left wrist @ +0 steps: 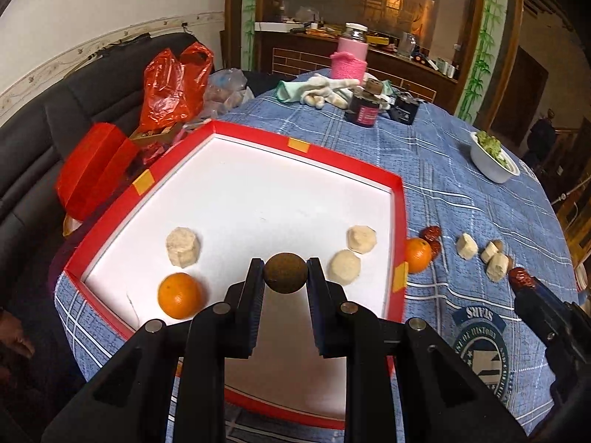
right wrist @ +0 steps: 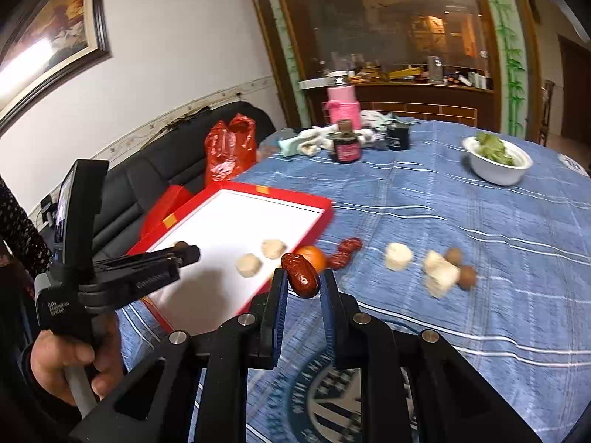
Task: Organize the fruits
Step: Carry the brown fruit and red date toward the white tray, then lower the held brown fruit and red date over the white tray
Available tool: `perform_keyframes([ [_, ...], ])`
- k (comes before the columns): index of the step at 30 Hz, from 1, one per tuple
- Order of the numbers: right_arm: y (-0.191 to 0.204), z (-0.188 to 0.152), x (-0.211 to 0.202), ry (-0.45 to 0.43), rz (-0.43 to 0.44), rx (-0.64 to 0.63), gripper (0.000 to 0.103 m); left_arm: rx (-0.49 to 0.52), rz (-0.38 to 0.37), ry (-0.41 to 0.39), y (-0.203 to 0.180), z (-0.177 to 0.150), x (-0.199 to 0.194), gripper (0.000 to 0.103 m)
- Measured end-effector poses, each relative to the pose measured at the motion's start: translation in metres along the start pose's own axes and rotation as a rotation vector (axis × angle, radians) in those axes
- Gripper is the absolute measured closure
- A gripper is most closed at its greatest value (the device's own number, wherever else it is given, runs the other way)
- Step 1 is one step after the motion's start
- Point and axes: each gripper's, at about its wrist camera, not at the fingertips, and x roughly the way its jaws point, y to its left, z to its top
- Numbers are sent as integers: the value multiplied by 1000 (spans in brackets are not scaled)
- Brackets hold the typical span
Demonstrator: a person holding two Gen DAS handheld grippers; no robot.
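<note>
Overall light: indoor and moderate; the blue checked cloth on the bench [left wrist: 461, 192] was evenly lit, the room behind dim.
Glare: a bright reflection streaked the glass of the dark-framed wall picture [right wrist: 55, 44]; the white floor of the red-rimmed cardboard tray [left wrist: 258, 192] was nearly blown out.
Shadows: soft shadows lay on the tray floor beneath the black jaws.
Blur: right wrist view smeared by motion, the pale peeled fruit chunks [right wrist: 437, 273] streaked; left wrist view sharper.
Distortion: strong fisheye bending, with dark vignetted corners.
</note>
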Motion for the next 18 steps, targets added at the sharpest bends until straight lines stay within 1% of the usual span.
perform_keyframes([
  [11,48,17,50,47,80,-66,85,-50,55,7,24,23,19,82],
  [18,67,10,69,91,105,-102,86,-68,76,18,32,36,34,82],
])
